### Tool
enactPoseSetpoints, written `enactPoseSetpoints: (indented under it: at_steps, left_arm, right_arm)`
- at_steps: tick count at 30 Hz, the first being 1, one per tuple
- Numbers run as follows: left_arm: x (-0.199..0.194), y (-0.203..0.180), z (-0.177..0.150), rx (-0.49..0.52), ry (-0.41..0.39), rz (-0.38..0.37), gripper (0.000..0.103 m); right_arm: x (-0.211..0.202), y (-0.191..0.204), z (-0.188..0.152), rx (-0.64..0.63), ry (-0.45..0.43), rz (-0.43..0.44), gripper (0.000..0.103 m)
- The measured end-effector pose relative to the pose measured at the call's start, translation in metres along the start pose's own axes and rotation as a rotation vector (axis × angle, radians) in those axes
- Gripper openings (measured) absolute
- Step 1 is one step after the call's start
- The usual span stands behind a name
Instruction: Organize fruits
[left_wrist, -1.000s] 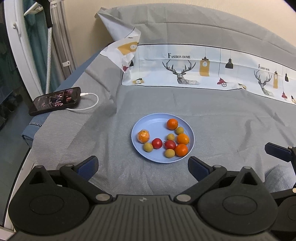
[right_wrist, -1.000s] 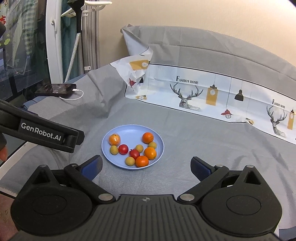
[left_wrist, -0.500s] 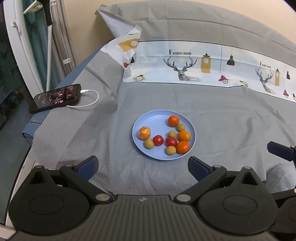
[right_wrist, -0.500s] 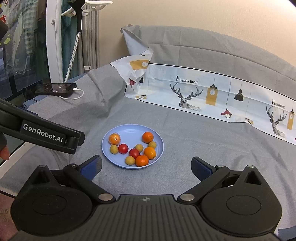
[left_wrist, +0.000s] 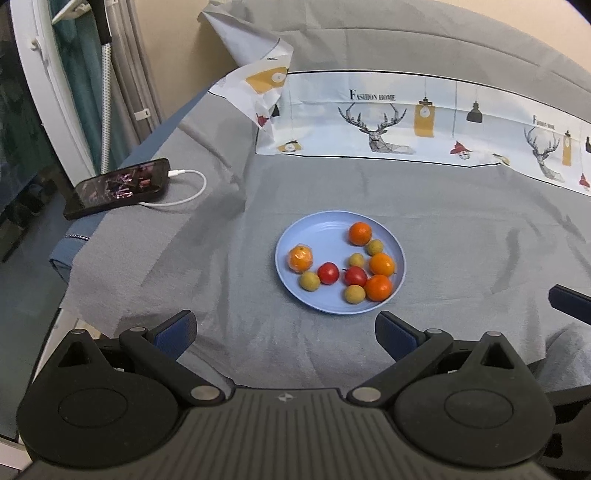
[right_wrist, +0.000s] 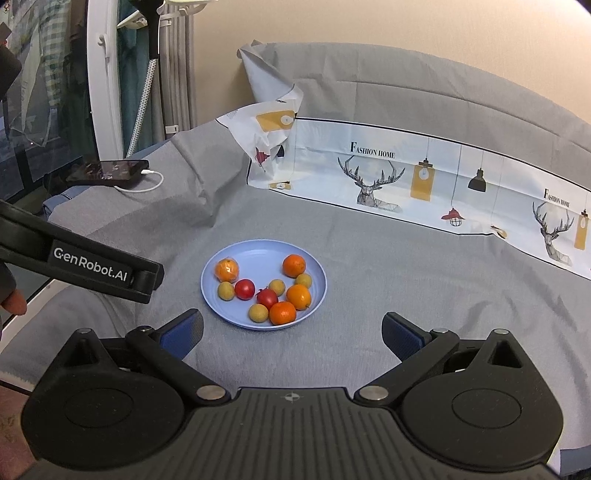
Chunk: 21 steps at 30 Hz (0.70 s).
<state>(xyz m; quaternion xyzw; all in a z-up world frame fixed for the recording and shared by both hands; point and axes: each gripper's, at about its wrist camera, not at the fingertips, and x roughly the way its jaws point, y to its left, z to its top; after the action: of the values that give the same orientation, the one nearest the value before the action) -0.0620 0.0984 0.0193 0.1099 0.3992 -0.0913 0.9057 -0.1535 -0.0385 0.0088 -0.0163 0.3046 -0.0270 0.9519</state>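
A blue plate (left_wrist: 317, 236) (right_wrist: 258, 254) sits mid-bed on the grey sheet and holds several fruits: oranges such as one at the back (left_wrist: 359, 233) (right_wrist: 294, 265), two red fruits (left_wrist: 328, 273) (right_wrist: 245, 289) and several small yellow-green ones (left_wrist: 309, 281) (right_wrist: 225, 291). My left gripper (left_wrist: 284, 328) is open and empty, just short of the plate's near rim. My right gripper (right_wrist: 291, 328) is open and empty, also short of the plate. One finger of the left gripper shows at the left of the right wrist view (right_wrist: 122, 275).
A phone (left_wrist: 118, 186) with a white charging cable (left_wrist: 184, 192) lies at the bed's left edge. A printed deer-pattern cloth (left_wrist: 406, 122) lies across the back. A white frame and curtains (right_wrist: 99, 74) stand to the left. The bed edge drops off at the near left.
Both views have shifted slightly; the plate sits a little higher in the left wrist view. Both grippers stay open and empty.
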Motion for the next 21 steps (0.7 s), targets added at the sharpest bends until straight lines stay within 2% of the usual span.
enactPoseSetpoints:
  at_steps: [6,11,15,21]
  left_arm:
    - [0.0043,0.0006,0.0014,-0.005,0.014,0.007,0.103]
    - [0.0051,-0.0008,0.0017,-0.009,0.014,0.056,0.103]
    - [0.0042,-0.0015,0.0,-0.003,-0.004,0.052,0.103]
    - [0.0021,0.0017,0.0011,-0.039,-0.042,0.106,0.103]
  right_arm:
    - [0.002,-0.0012,-0.0008,0.001,0.005,0.001,0.102]
    - [0.0031,-0.0013,-0.001,0.003,0.007,0.001,0.102]
    - [0.0031,-0.0015,-0.001,0.002,0.007,0.001,0.102]
    - [0.0034,-0.0014,-0.0024,0.005,0.006,-0.001,0.102]
